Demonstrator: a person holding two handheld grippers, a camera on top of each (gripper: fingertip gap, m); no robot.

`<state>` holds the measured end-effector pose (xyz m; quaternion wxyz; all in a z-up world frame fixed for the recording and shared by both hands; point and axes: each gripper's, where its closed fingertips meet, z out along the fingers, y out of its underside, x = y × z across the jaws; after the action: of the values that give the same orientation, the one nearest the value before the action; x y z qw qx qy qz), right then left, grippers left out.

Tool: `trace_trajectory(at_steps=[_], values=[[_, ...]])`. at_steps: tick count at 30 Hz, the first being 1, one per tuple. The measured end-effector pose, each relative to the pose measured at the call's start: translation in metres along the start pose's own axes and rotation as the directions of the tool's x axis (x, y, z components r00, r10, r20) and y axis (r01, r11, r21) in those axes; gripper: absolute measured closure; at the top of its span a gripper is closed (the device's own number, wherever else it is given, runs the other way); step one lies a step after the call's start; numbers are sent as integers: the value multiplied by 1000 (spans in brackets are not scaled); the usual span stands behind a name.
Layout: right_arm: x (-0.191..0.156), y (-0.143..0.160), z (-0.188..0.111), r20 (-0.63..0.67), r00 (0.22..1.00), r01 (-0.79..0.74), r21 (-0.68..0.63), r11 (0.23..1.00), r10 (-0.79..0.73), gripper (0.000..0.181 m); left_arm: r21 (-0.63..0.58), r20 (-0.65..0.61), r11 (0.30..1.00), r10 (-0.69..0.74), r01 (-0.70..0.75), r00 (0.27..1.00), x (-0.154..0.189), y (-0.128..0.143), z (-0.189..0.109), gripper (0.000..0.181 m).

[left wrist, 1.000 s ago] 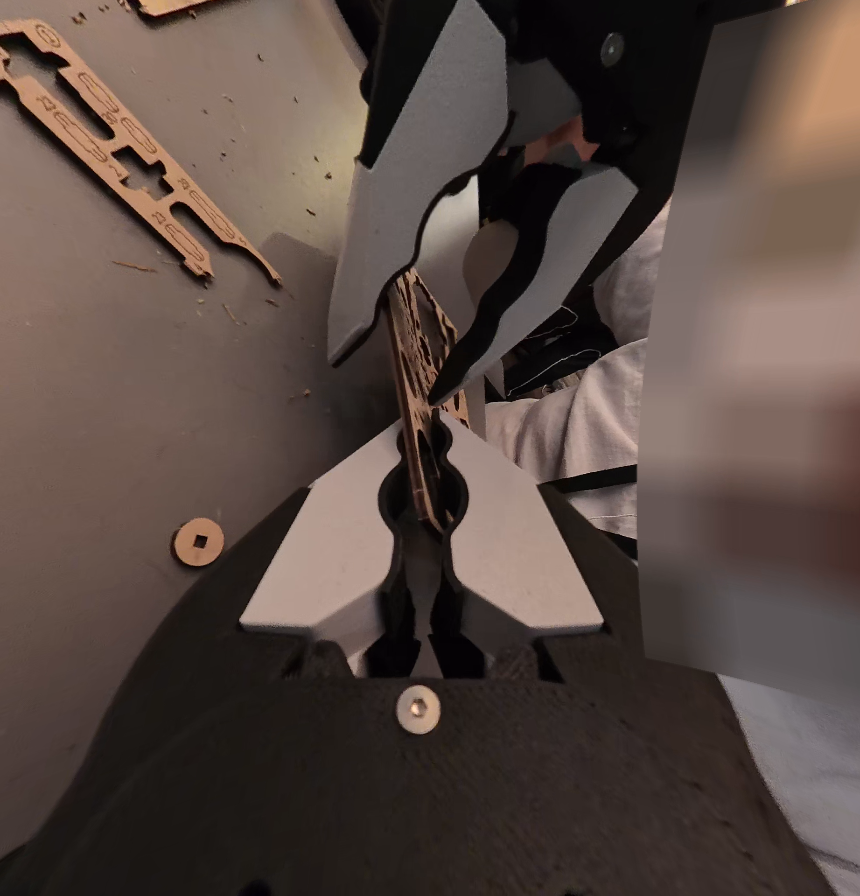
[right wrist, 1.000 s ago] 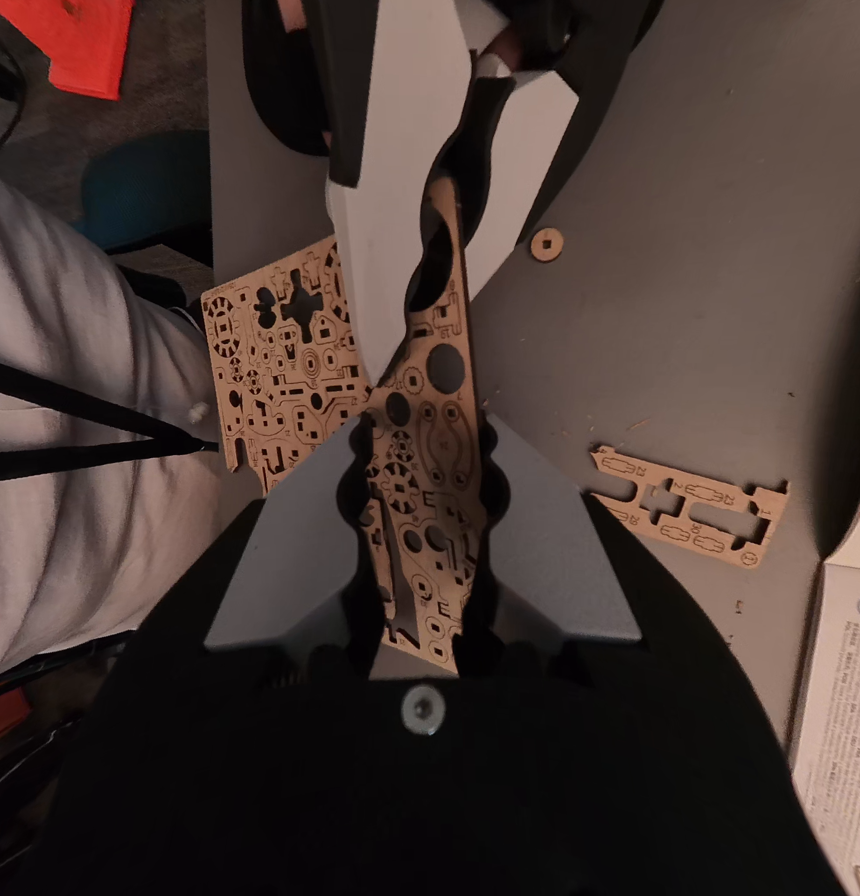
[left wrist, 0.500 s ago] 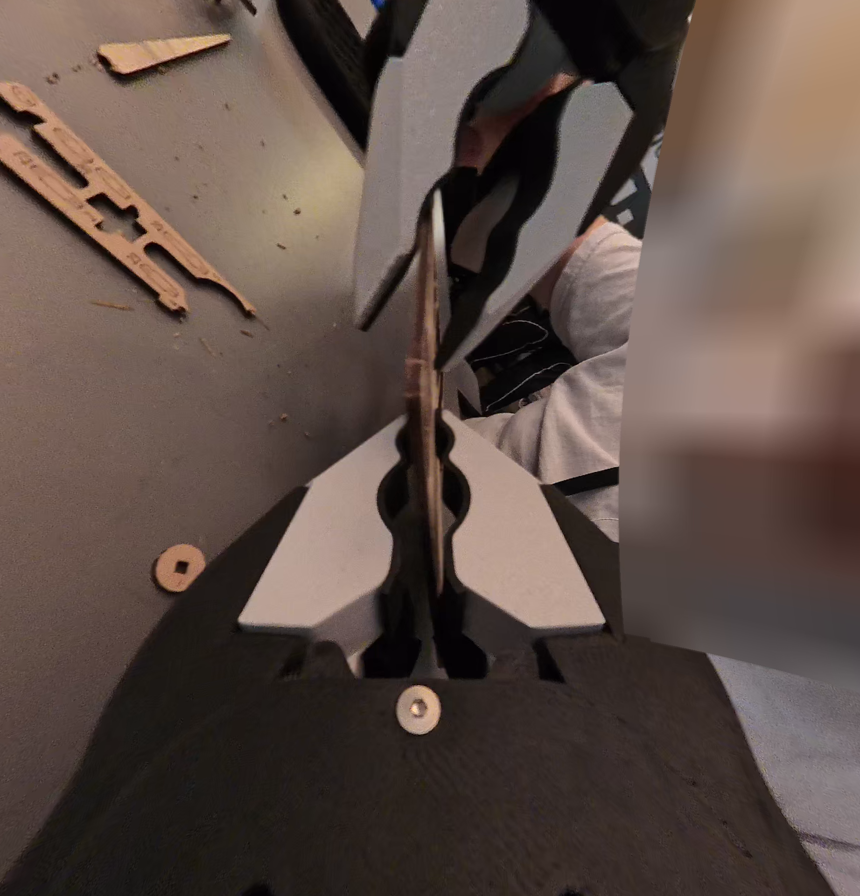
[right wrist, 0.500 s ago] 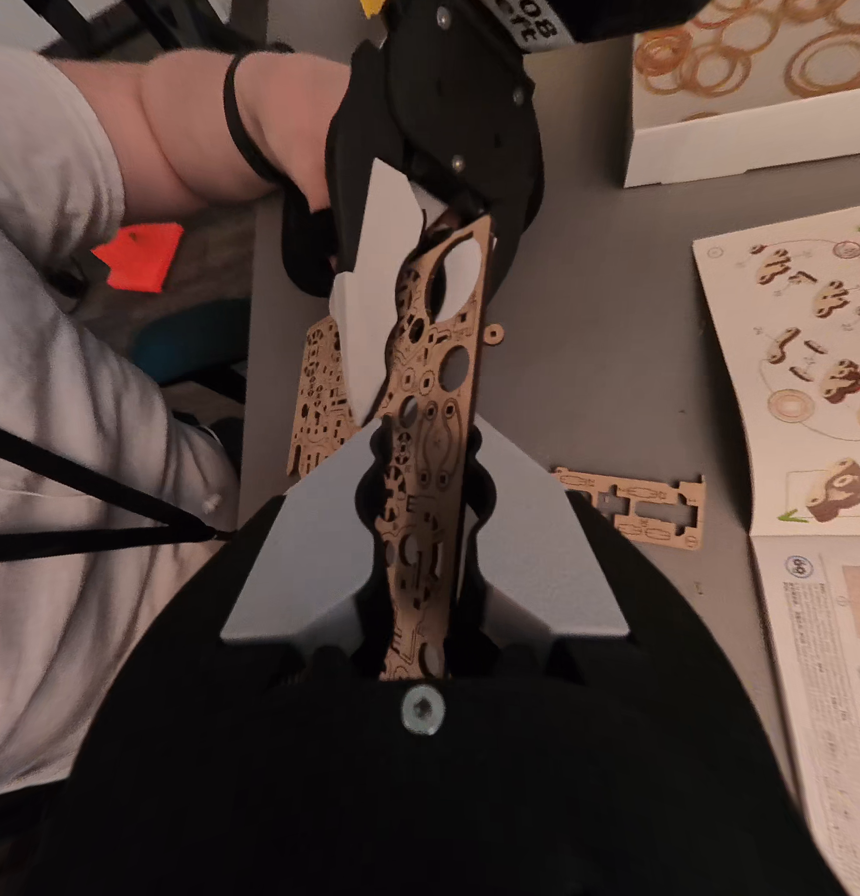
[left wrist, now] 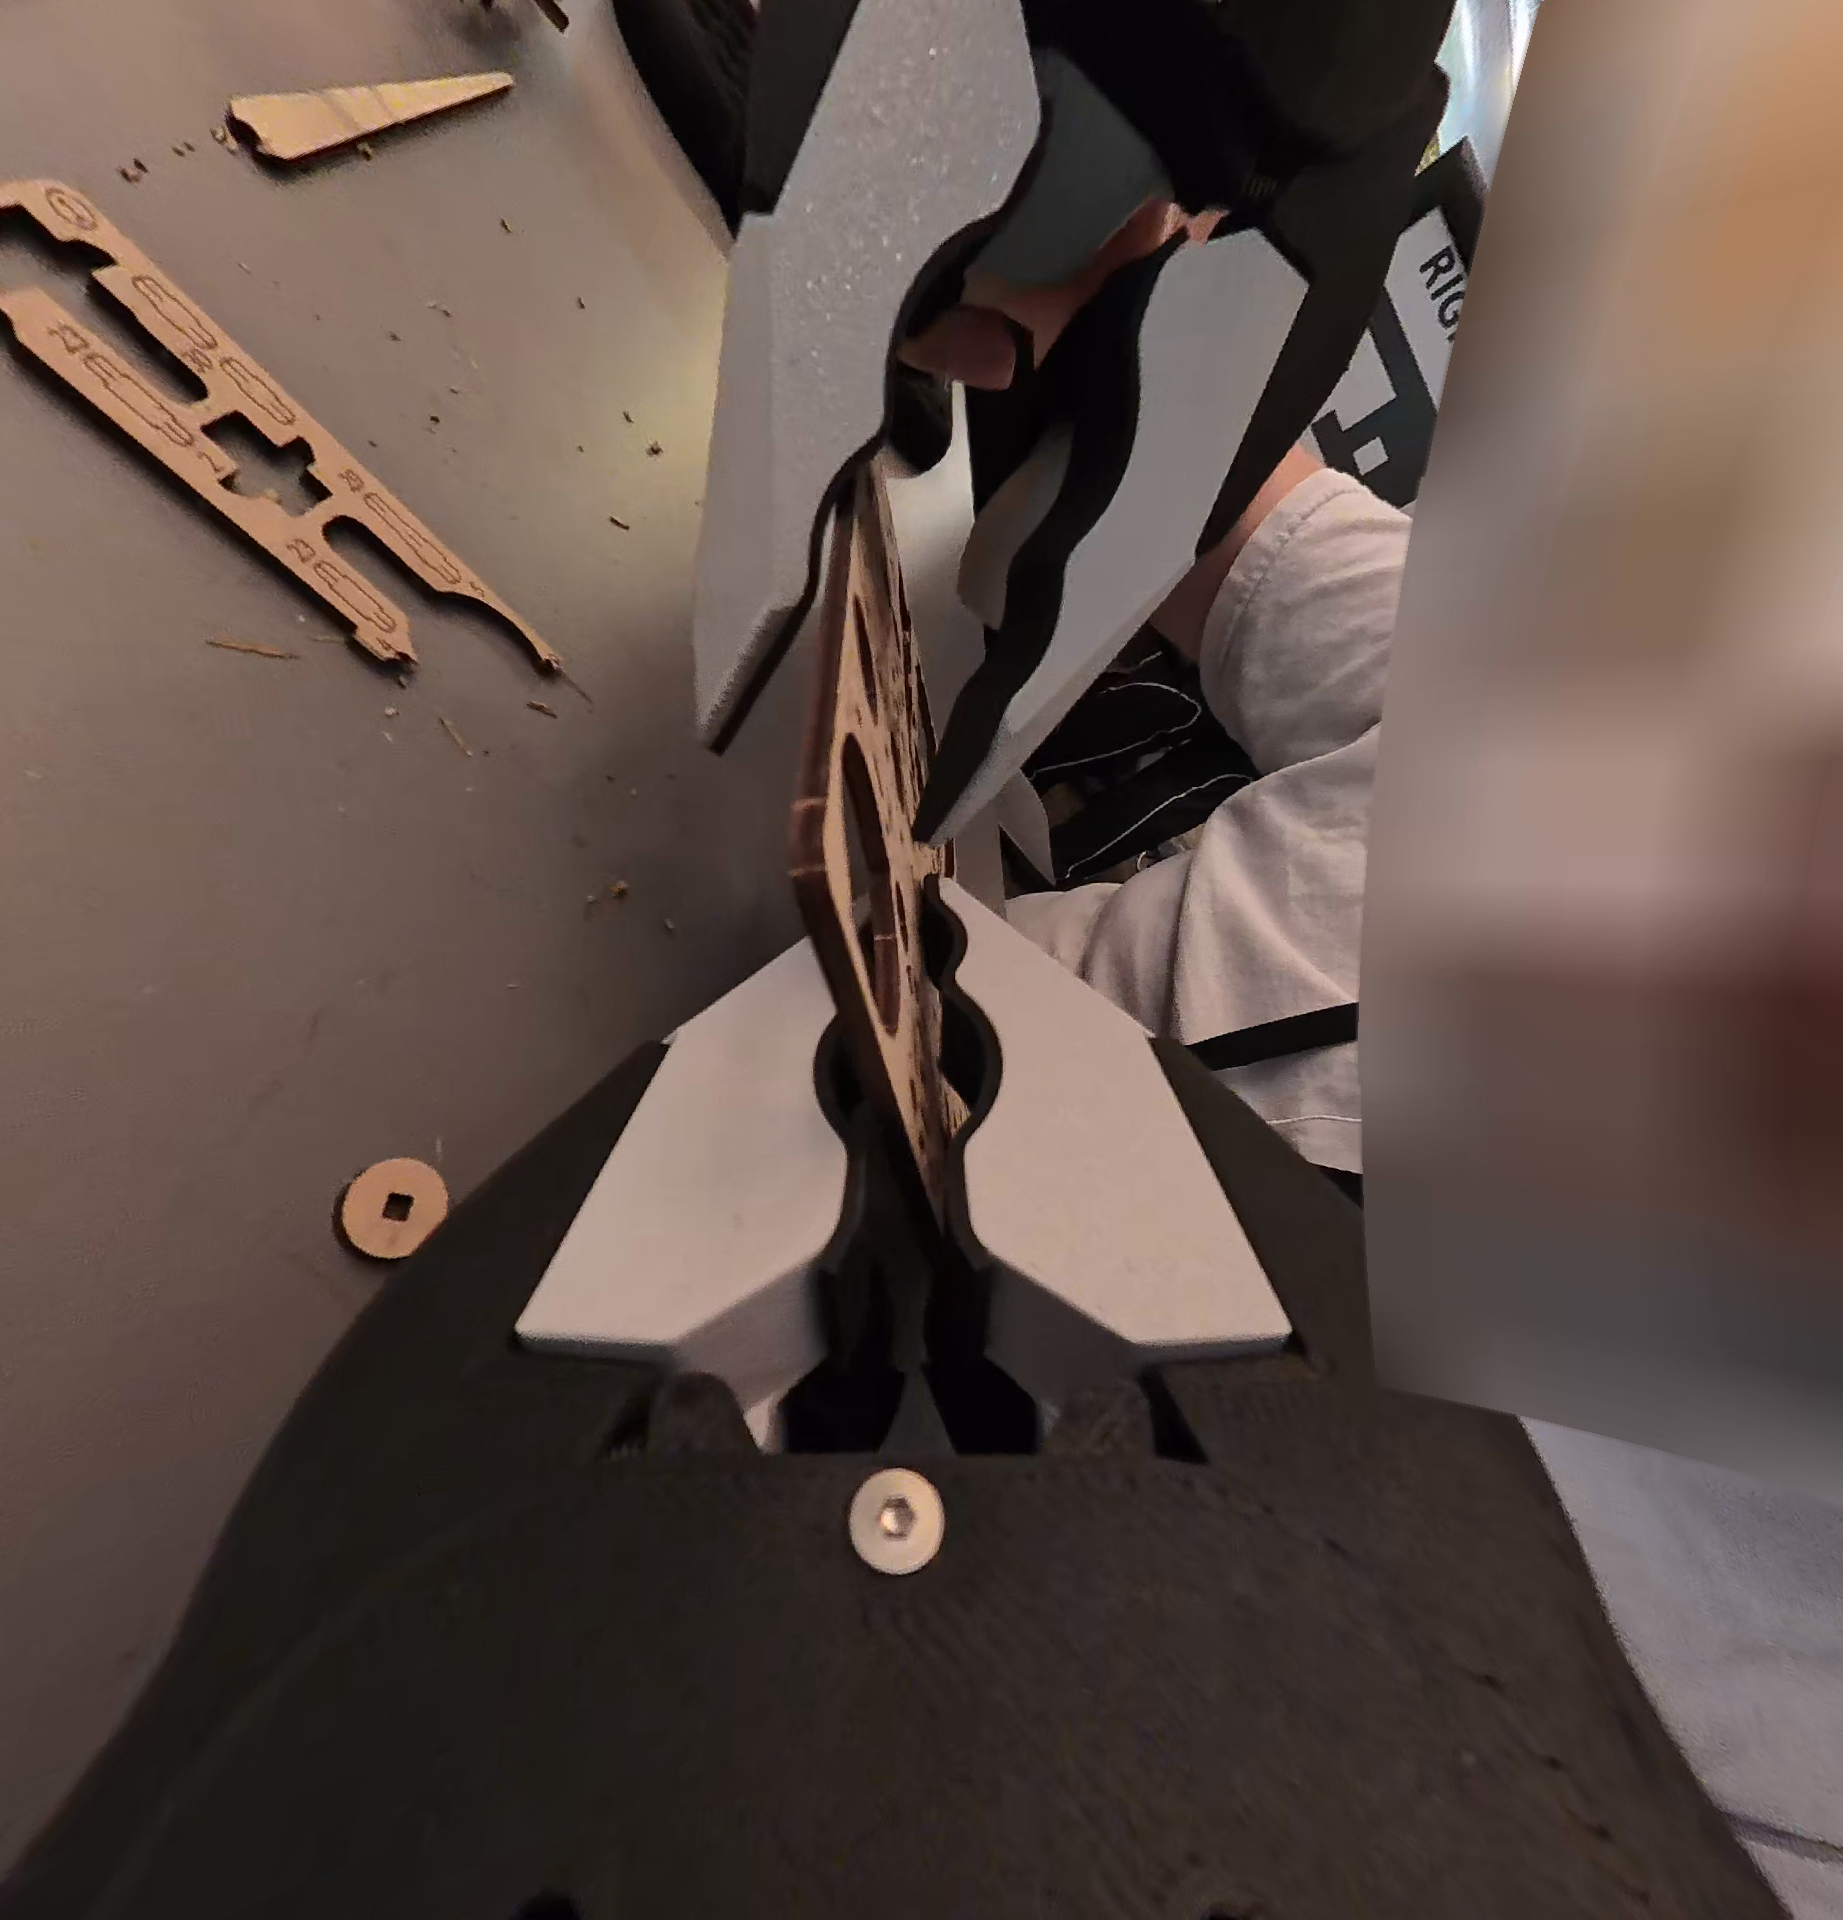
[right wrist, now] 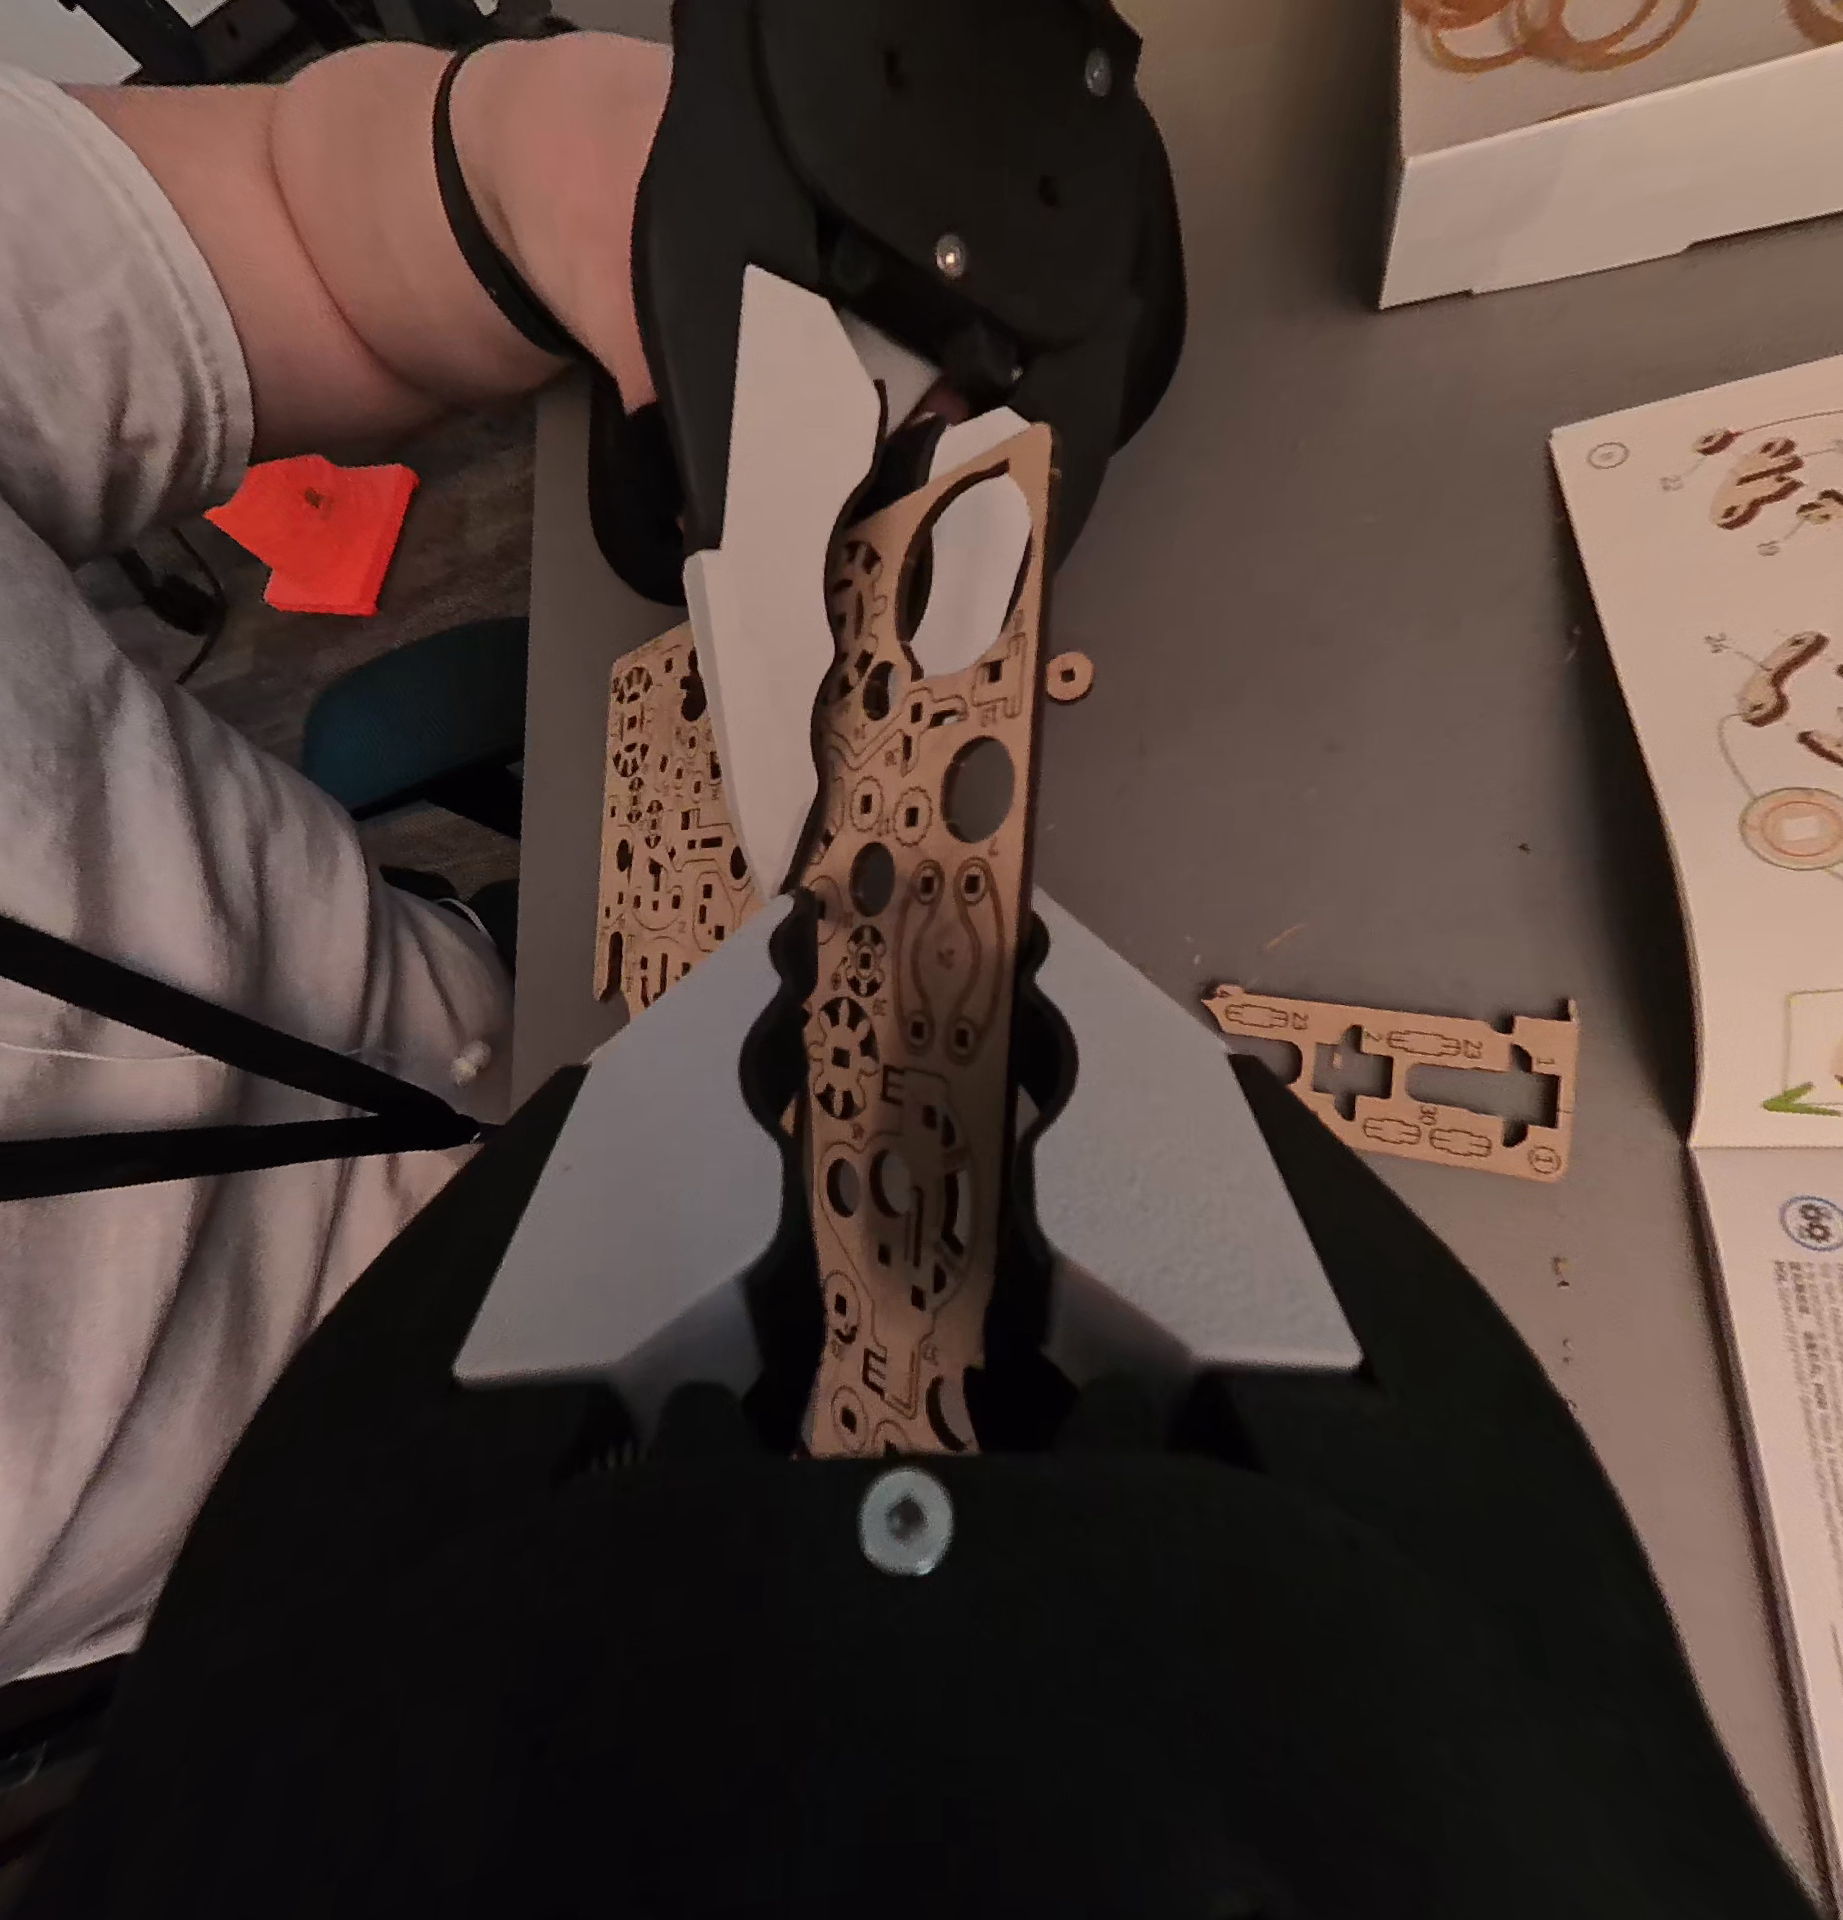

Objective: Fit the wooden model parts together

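Wooden parts sheet (right wrist: 927, 1039) hangs in the air above the table (right wrist: 1312, 727), held at both ends. My left gripper (left wrist: 875, 935) is clamped flat on its far end, 1 finger in front and 1 behind, the rear one showing through the big oval hole. My right gripper (right wrist: 917, 920) is closed on its 2 long edges at the near end. Half a second ago the sheet stood edge-on to my left camera; now it has twisted so that its punched face shows, and 1 second ago both grippers were lower over the table. I judge this to be flexing the sheet to free a part, so no 2 parts are joined yet. A second parts sheet (right wrist: 657, 831), an emptied strip (right wrist: 1416, 1081) and a small round washer (left wrist: 392, 1205) lie on the table. As for writing, the sheets and the strip carry small engraved part numbers. The instruction booklet (right wrist: 1727, 727) on the right has numbered drawings, a round logo and fine print too small to read. The white box (right wrist: 1623, 187) shows only a ring pattern, and a white label on my right gripper is cut off.
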<state>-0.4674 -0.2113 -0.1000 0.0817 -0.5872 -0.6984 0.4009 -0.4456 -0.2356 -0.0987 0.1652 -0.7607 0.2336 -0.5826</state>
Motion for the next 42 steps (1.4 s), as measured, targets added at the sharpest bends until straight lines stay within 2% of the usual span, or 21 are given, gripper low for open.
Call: trace_trajectory(at_steps=[19,21,24,31,42], values=[[7,7,5,-85,995,33,-114,993,-43,145,-6,78,1000,16,-15,997,-9,3,0,180],[8,7,5,-79,997,7,-107,994,-16,145,-8,82,1000,21,-21,996,-9,3,0,179],[2,5,4,5,997,-73,-53,996,73,147,-20,41,999,26,-25,999,-4,4,1,179],[4,7,7,2,996,-87,-59,994,88,143,-27,45,1000,11,-10,999,-6,4,1,179],[4,8,6,-59,998,-23,-101,995,17,143,-16,68,999,33,-32,997,-6,4,2,179]])
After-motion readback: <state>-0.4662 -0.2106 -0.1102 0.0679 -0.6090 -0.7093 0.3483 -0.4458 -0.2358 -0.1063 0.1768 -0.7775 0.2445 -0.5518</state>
